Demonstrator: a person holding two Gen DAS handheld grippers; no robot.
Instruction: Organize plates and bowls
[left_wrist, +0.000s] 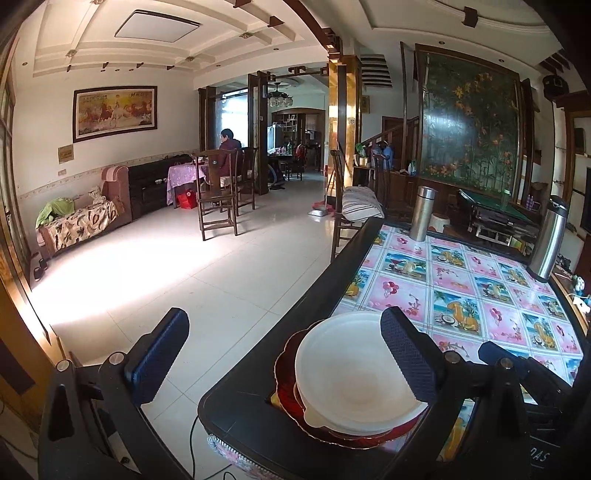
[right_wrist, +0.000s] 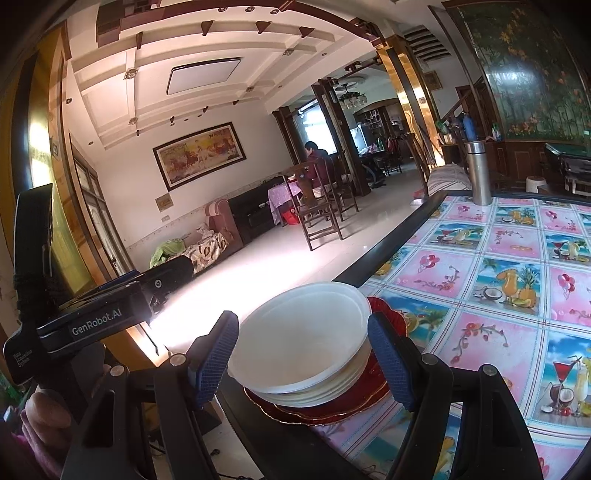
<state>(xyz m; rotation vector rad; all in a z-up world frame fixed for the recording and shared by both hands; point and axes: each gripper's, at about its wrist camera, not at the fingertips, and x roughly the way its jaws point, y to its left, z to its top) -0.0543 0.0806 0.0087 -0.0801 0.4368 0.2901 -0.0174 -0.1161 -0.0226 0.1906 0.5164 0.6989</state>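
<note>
Both wrist cameras are looking slightly downward from close behind the white bowls (left_wrist: 354, 373) (right_wrist: 306, 343) at the table (left_wrist: 236, 413) (right_wrist: 480, 295) corner. The right view is sitting further right, and both are sharing the stack, the tablecloth and the room beyond.

Glossy tiled floor (left_wrist: 229, 266), framed horse painting (left_wrist: 115, 112), wooden chairs (left_wrist: 218, 195)

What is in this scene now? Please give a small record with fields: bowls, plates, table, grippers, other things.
bowls: white bowls nested in one stack, on top of the plates
plates: red plates with gold rims, stacked at the table's near corner
table: dark frame, patterned cloth
left gripper: open wide, nothing between the pads
right gripper: open, one finger on each side of the bowls, not pressing
other things: two steel flasks at the far edge
</note>
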